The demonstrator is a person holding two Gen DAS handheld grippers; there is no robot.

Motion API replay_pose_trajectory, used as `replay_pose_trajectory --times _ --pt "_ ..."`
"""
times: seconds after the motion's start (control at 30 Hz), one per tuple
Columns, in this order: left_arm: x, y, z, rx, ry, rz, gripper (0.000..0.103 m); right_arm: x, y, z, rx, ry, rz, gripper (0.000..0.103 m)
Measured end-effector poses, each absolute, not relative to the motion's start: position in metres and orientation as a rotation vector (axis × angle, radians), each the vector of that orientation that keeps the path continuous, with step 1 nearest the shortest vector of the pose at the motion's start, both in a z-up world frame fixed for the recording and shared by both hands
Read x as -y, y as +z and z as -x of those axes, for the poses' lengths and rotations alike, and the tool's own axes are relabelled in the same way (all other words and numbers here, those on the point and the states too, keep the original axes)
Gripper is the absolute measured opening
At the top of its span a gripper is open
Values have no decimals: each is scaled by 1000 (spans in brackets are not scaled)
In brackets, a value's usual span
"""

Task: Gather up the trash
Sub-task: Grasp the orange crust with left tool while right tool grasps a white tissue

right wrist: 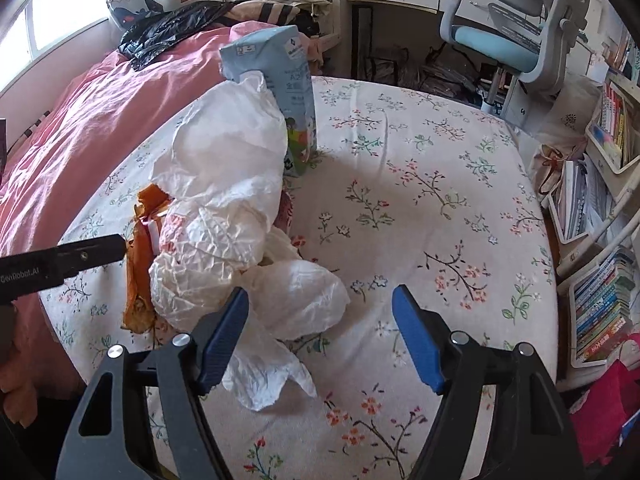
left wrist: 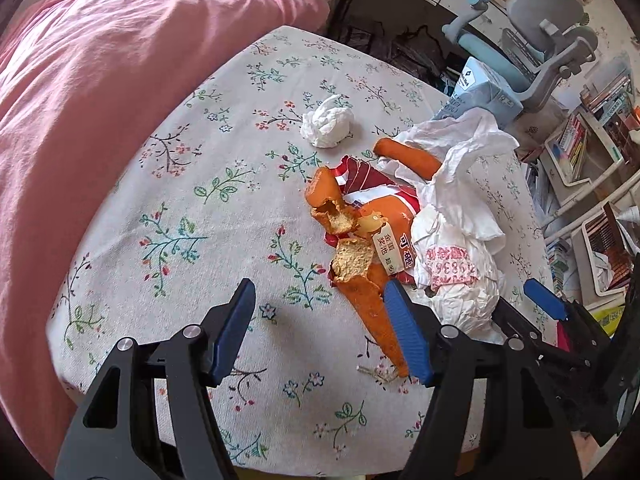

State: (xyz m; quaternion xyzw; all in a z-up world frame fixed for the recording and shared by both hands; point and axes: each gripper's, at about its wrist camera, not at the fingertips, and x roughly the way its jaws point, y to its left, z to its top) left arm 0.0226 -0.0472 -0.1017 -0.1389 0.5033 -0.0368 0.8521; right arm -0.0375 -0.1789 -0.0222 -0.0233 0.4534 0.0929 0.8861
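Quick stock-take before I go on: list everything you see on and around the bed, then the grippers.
crumpled tissue ball: one, white, alone on the floral sheet, far from the pile
crumpled paper: large heap, white, part with pink print, leaning against the carton
milk carton: one, light blue, upright behind the paper
snack wrapper: one, red and orange, flat under the paper's edge
orange peel pieces: several, orange, on and beside the wrapper
blanket: one, pink, on the far side of the bed
black bag: one, on the blanket
desk chair: one, grey and blue, past the bed
bookshelves: books, right side
left gripper: open, over the peel
right gripper: open, beside the paper
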Motion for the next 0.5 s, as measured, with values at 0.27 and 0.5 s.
replay_pose_trajectory --times 0.27,0.5 --pt "59 -104 -30 -1057 -131 205 26 172 -25 35 -1012 298 -21 12" --pt "37 -99 -11 -1053 -182 243 14 197 -2 62 -962 256 -110 11"
